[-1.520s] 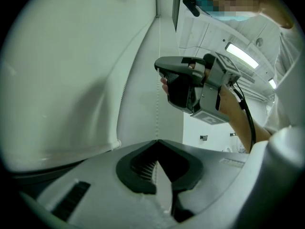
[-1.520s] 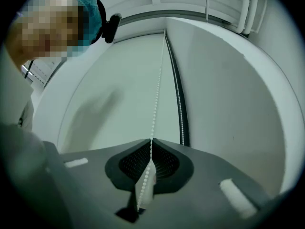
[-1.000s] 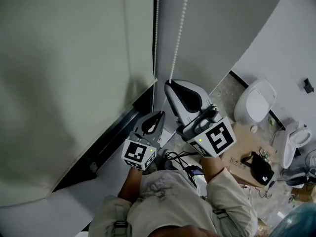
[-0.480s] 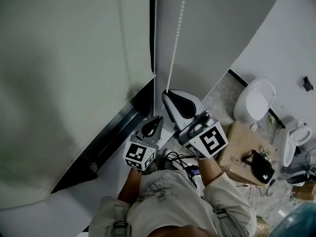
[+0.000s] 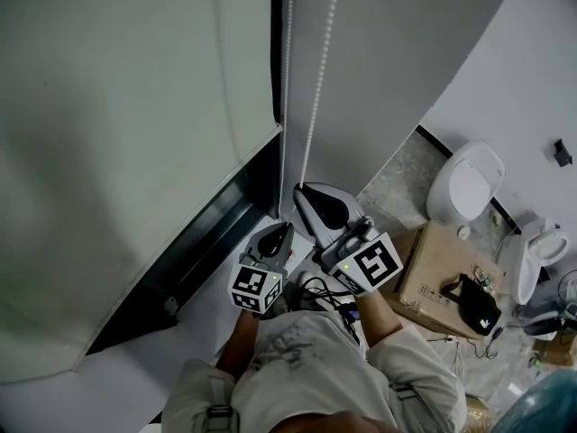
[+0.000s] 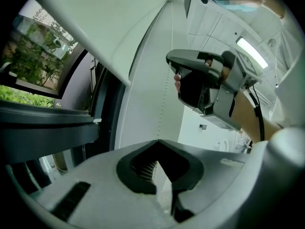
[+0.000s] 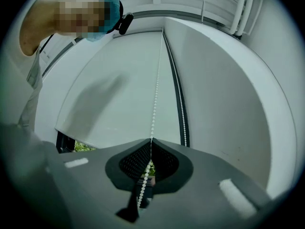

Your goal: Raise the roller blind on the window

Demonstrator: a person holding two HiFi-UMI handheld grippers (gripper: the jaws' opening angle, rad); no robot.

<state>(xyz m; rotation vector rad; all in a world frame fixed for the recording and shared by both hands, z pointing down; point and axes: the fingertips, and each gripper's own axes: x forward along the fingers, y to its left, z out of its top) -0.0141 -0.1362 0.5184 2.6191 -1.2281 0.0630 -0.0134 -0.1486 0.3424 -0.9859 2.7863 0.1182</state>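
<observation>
The pale roller blind (image 5: pixel 135 133) hangs over the window at the left, its bottom edge above the dark window frame (image 5: pixel 207 233). Two strands of white bead chain (image 5: pixel 315 88) hang beside it. My right gripper (image 5: pixel 298 190) points up and is shut on the right strand; in the right gripper view the bead chain (image 7: pixel 155 104) runs down between the closed jaws of the right gripper (image 7: pixel 150 140). My left gripper (image 5: pixel 290 227) sits just below and to the left, jaws shut, no beads showing between them. In the left gripper view, the left gripper (image 6: pixel 157 141) points at the right gripper (image 6: pixel 169 59) above it.
Greenery shows through the uncovered window glass (image 6: pixel 28 66). A toilet (image 5: pixel 464 188) stands at the right by the white wall (image 5: pixel 541 79). A cardboard box (image 5: pixel 442 278) with a black item on it sits beside my right arm. Cables (image 5: pixel 325 291) trail near my wrists.
My right gripper has come down with the chain strand in it. The blind's bottom edge has risen a little, widening the dark gap. The left gripper has shifted slightly lower.
</observation>
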